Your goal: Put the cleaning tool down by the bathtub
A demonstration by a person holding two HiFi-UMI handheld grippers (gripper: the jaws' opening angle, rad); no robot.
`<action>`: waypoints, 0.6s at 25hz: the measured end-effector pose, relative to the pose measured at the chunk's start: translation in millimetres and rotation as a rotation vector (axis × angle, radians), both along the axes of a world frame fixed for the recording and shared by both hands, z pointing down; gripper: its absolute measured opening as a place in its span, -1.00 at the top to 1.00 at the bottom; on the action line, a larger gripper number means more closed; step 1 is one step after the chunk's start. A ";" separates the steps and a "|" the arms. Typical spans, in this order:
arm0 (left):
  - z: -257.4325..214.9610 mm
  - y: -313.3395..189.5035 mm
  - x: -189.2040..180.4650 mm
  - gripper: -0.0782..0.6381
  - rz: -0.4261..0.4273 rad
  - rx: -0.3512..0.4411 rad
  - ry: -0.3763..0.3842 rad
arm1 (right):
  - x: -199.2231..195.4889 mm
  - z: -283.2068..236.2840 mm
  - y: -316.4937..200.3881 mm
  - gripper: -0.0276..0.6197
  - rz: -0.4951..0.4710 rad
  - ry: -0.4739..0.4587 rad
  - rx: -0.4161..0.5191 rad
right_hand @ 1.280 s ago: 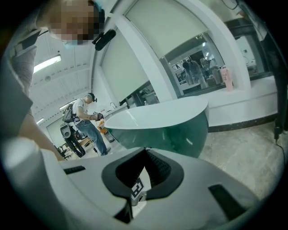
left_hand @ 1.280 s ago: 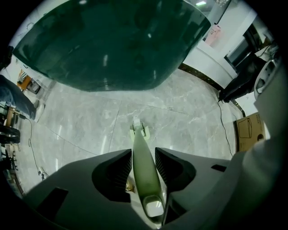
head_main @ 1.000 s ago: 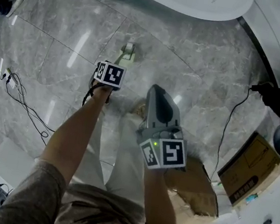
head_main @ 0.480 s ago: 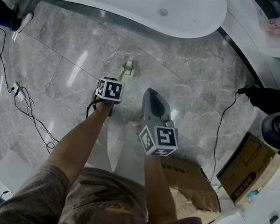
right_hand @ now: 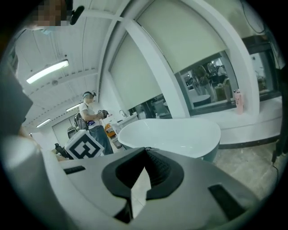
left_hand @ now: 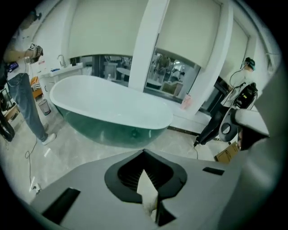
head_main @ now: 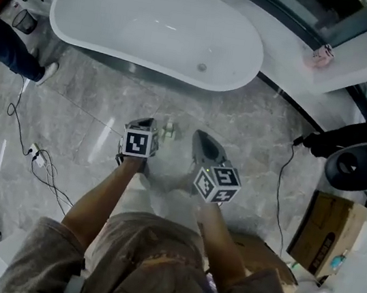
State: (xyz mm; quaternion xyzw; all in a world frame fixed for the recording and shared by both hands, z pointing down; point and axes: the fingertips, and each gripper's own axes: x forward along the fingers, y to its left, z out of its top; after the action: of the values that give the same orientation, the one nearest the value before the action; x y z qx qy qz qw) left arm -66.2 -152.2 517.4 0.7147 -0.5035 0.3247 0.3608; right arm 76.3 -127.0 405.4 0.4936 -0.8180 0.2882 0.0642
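Observation:
The cleaning tool, small and pale green, lies on the grey marble floor a short way in front of the white bathtub. In the head view both grippers are held up high above the floor, one on each side of the tool. My left gripper is shut with nothing in its jaws, as the left gripper view shows. My right gripper is also shut and empty. Both gripper views look over the closed jaws toward the bathtub.
Cables trail over the floor at the left, near a bystander's leg. A cardboard box and a round black device stand at the right. Flattened cardboard lies by my feet. A pink bottle sits on the ledge behind the tub.
Both grippers have risen well away from the floor. The left gripper has come off the tool, which stays lying on the floor. The whole bathtub has come into view.

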 end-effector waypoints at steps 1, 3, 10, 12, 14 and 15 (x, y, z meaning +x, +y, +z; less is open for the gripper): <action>-19.6 -2.3 -0.9 0.75 0.006 0.032 0.018 | -1.9 -12.9 -0.3 0.91 -0.010 -0.003 0.015; -55.2 -0.1 -2.8 0.75 0.025 0.084 0.049 | -6.7 -37.1 3.4 0.91 -0.030 -0.006 0.043; -168.0 21.6 -8.6 0.75 0.134 0.300 0.106 | -26.4 -109.5 28.6 0.91 -0.097 -0.013 0.153; -193.6 28.9 -7.8 0.75 0.157 0.353 0.119 | -27.0 -124.3 38.1 0.91 -0.113 -0.013 0.181; -216.6 36.6 -7.3 0.75 0.173 0.397 0.140 | -27.2 -137.7 48.2 0.91 -0.125 -0.013 0.203; -227.3 39.9 -7.4 0.75 0.179 0.418 0.150 | -27.6 -144.4 52.5 0.91 -0.131 -0.009 0.216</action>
State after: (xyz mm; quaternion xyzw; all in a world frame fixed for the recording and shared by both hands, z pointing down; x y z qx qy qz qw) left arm -73.6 -112.3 290.0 0.8377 -0.4663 0.1903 0.2112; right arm 48.6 -74.6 260.9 0.4418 -0.8751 0.1961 0.0257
